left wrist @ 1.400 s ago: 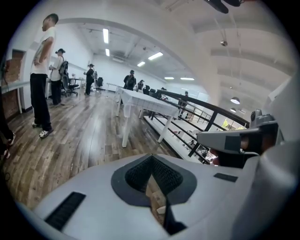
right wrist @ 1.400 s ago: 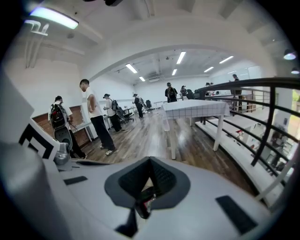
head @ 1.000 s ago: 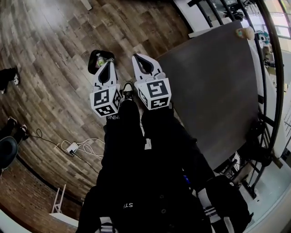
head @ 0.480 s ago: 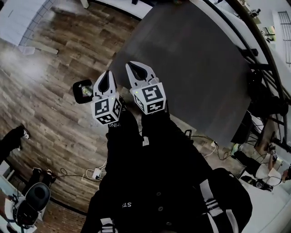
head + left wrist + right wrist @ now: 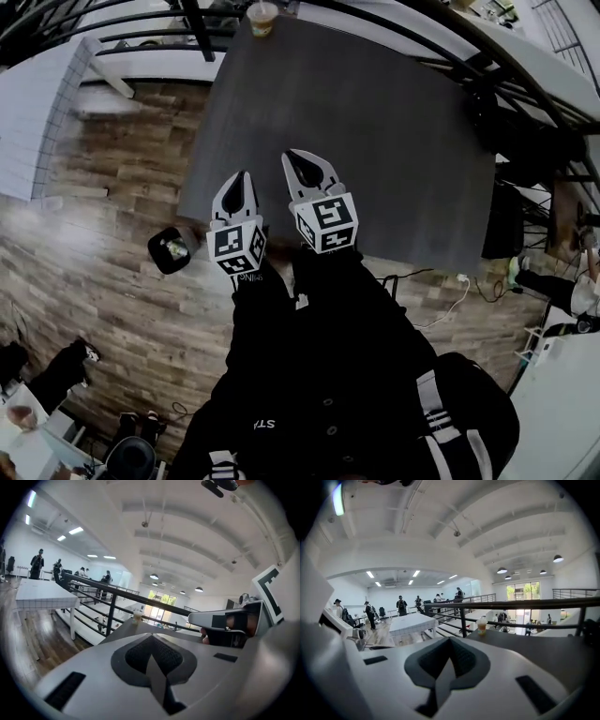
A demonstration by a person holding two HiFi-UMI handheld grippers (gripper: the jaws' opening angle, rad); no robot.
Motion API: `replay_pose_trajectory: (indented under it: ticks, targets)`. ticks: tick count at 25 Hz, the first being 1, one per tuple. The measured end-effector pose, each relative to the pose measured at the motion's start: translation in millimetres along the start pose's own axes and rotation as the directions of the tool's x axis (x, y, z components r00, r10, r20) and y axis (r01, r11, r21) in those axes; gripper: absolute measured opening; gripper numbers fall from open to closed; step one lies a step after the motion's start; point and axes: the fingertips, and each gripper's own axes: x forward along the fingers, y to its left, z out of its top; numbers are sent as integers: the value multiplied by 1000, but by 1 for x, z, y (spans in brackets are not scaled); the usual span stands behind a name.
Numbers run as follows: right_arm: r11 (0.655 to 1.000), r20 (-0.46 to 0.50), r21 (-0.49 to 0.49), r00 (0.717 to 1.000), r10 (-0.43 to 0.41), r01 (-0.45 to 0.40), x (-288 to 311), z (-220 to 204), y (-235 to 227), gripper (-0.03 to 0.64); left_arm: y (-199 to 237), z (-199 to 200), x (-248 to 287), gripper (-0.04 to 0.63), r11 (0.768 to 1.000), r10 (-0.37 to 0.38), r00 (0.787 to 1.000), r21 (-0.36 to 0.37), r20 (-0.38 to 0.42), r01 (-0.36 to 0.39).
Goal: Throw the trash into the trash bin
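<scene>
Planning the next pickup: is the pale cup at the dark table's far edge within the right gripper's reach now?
Probably not yet. The right gripper hangs shut over the near part of the dark grey table; the pale drink cup stands across the bare top.

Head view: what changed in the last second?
The person swung away from the trash bin toward the grey table. The left gripper and right gripper now point over its near edge, the bin down to their left. Unchanged: both jaws shut, empty; cup on the table's corner.
</scene>
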Motion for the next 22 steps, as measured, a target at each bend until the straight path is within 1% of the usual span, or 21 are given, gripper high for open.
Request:
replay_pose_trajectory:
  ticks: [5,11,16,22]
  targets:
    - [995,40,52,996,-84,82,-43,15,-61,15,-74,14,30,0,993,-104,995,55,-2,104]
    - [977,78,87,977,-199,192,-95,34,-128,15,-150,28,57,0,971,-208,978,115,-10,208]
    - [955,105,109,952,-288,277,-132,50,-180,15,-209,47,77,0,945,-291,957,158,-2,288]
    - [928,131,134,922,-365,349,-172,65,-222,15,-266,59,93,0,907,-377,926,197,-12,372]
